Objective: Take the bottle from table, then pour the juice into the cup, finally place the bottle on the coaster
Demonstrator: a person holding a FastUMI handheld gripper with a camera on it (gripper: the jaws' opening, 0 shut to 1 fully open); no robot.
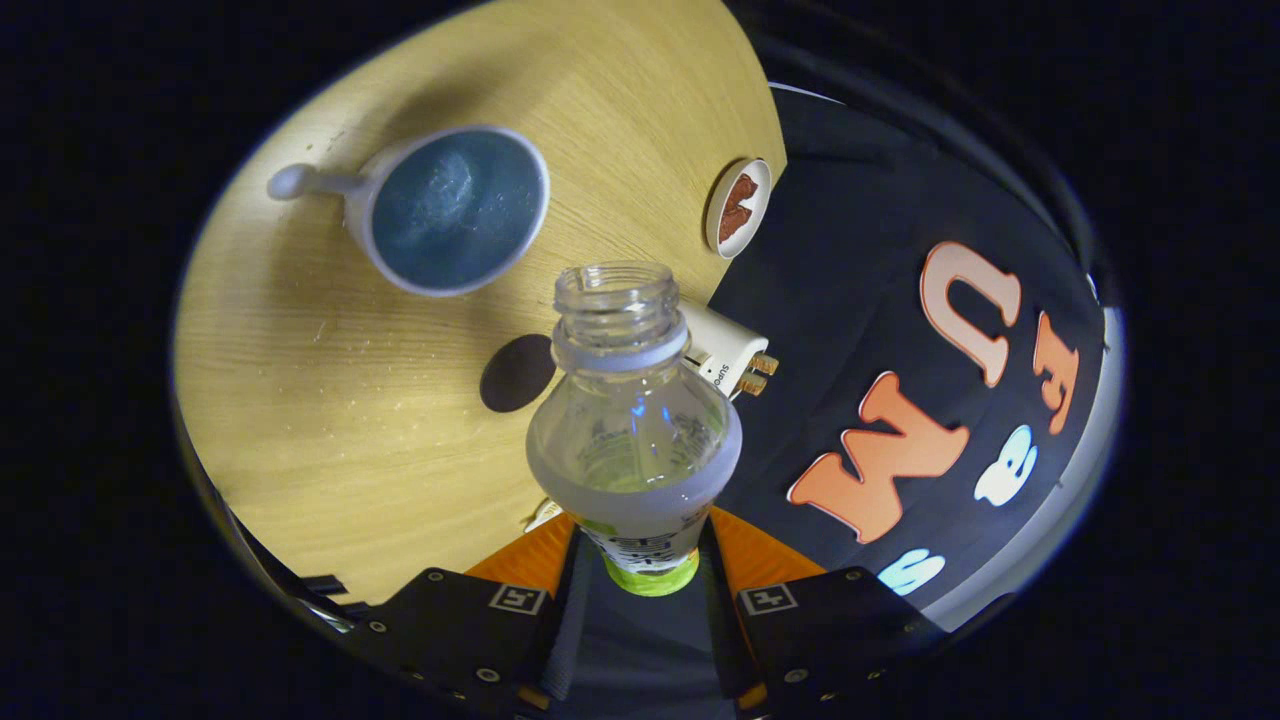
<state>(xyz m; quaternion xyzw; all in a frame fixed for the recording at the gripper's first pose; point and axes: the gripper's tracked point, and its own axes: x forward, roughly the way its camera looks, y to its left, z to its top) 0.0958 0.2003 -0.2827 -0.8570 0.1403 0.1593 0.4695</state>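
Observation:
A clear plastic bottle (pixel 632 420) with no cap and a pale label is held between my gripper's (pixel 640 555) two fingers, which are shut on its lower body. Its open neck points away from me, over the wooden table (pixel 330 430). A white cup (pixel 455 210) with a blue inside and a handle stands beyond the bottle's mouth, off to one side. A round white coaster (pixel 738 208) with a brown picture lies near the table's edge, past the bottle on the other side. The whole view is tilted.
A white boxy device (pixel 725 355) with gold connectors lies just behind the bottle's neck at the table's edge. A dark round spot (pixel 517 373) marks the wood beside the bottle. The booth's black cloth wall hangs past the table's edge.

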